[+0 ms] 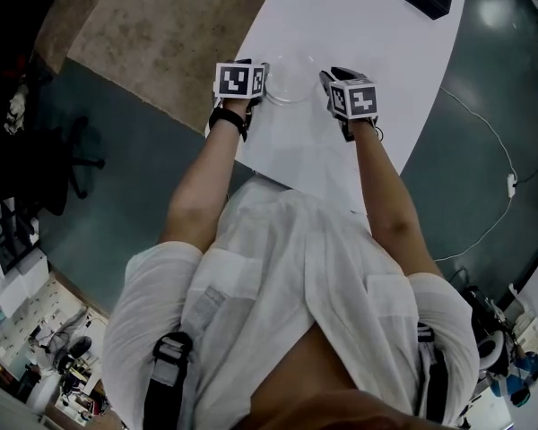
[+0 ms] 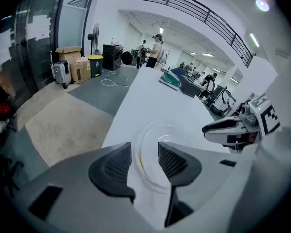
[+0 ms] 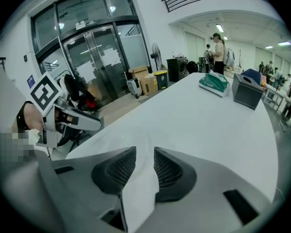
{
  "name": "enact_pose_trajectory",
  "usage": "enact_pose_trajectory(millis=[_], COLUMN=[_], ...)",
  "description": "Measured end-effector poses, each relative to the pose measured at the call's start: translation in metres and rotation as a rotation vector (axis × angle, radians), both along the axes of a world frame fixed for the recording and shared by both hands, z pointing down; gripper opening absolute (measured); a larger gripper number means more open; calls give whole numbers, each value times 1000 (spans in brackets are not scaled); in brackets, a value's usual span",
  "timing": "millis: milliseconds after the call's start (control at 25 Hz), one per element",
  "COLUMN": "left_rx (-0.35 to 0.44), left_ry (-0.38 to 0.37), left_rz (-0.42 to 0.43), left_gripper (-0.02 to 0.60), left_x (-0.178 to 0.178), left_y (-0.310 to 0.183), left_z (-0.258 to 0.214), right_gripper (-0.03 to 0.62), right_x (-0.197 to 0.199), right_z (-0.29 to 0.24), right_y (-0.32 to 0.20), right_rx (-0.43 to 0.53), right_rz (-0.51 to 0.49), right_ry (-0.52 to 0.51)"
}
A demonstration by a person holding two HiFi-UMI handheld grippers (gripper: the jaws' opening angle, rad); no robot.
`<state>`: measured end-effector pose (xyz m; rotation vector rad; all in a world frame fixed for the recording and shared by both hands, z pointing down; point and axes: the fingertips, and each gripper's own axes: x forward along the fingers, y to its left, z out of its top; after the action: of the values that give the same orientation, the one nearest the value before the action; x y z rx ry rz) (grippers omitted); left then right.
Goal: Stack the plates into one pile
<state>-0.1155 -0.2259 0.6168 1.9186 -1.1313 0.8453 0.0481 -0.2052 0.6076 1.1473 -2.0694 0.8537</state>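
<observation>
A pile of clear plates [image 1: 291, 77] lies on the white table [image 1: 359, 25] near its front edge, between my two grippers. My left gripper [image 1: 262, 77] hangs just above the pile's left side. In the left gripper view its jaws [image 2: 146, 154] stand open, with the plates' rim [image 2: 165, 131] showing through the gap below them, and the pads touch nothing. My right gripper [image 1: 327, 81] is at the pile's right side. Its jaws [image 3: 144, 161] stand apart over the white table top, and only a faint clear rim shows in the gap. Each gripper appears in the other's view.
A black box [image 3: 247, 91] and a green pack [image 3: 214, 83] sit at the table's far end. The table's left edge [image 2: 117, 113] drops to a grey floor with a beige rug [image 1: 161, 34]. A white cable [image 1: 484, 124] runs along the floor on the right. People stand far back.
</observation>
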Motion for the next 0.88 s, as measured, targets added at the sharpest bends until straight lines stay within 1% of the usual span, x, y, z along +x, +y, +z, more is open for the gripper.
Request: enact_pose_trajectory(millis=[200, 400, 520, 640, 760, 880], left_rx=[44, 148, 230, 326, 458, 593], left_ry=[46, 100, 115, 124, 125, 128], left_rz=[-7, -64, -92, -119, -122, -91], left_gripper=[173, 160, 145, 130, 109, 97], left_x=[0, -23, -42, -62, -75, -73], left_y=[7, 14, 9, 3, -4, -8], left_z=[-21, -52, -81, -114, -154, -192], right_gripper=[133, 132, 132, 130, 120, 104], right_x=[12, 46, 69, 90, 108, 129], right_z=[-14, -53, -86, -128, -172, -213], right_y=[16, 27, 29, 31, 35, 44], right_rx=[24, 139, 245, 380, 542, 694], right_rz=[30, 103, 157, 210, 237, 264], right_ry=[-36, -76, -107, -140, -123, -95])
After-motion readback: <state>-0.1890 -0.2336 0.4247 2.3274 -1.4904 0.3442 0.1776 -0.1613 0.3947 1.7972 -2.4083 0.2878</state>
